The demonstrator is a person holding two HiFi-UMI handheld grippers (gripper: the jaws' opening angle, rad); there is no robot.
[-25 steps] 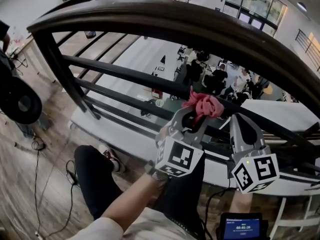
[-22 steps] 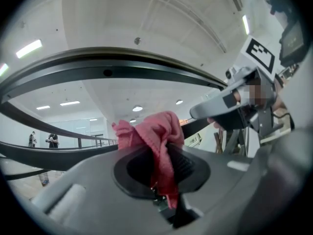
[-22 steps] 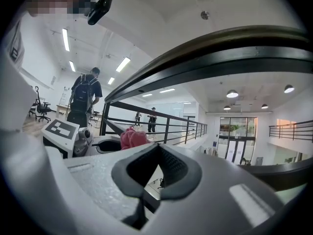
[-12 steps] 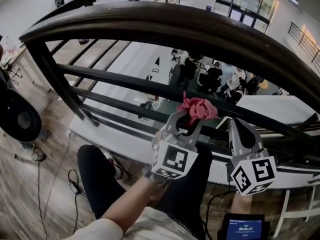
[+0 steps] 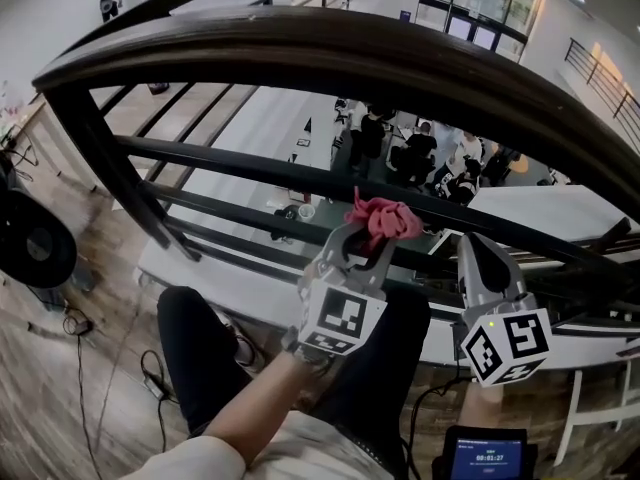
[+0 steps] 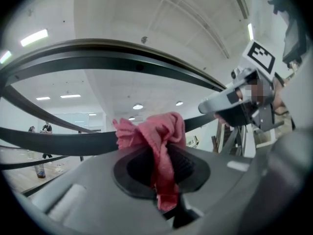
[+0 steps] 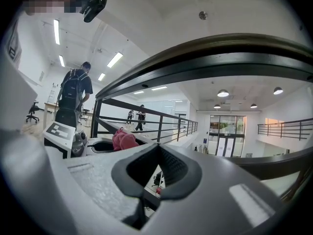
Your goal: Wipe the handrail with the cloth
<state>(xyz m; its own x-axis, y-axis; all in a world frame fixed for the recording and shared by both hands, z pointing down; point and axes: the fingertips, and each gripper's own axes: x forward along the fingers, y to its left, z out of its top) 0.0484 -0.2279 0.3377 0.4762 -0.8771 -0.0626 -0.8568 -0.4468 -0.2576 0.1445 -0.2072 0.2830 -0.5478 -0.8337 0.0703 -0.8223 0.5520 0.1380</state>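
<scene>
The left claw point(image 5: 362, 236) clamps the crumpled pink-red cloth point(image 5: 384, 217) at frame centre, below the broad dark curved handrail point(image 5: 330, 53) across the top, the right claw point(image 5: 477, 250) closed and empty, so the wad should rise and press flat before sliding along.

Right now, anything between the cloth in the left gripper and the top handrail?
Nothing visible. The left gripper is shut on the pink cloth, and only open air separates it from the top handrail above. The right gripper sits off to the side, shut, empty.
</scene>
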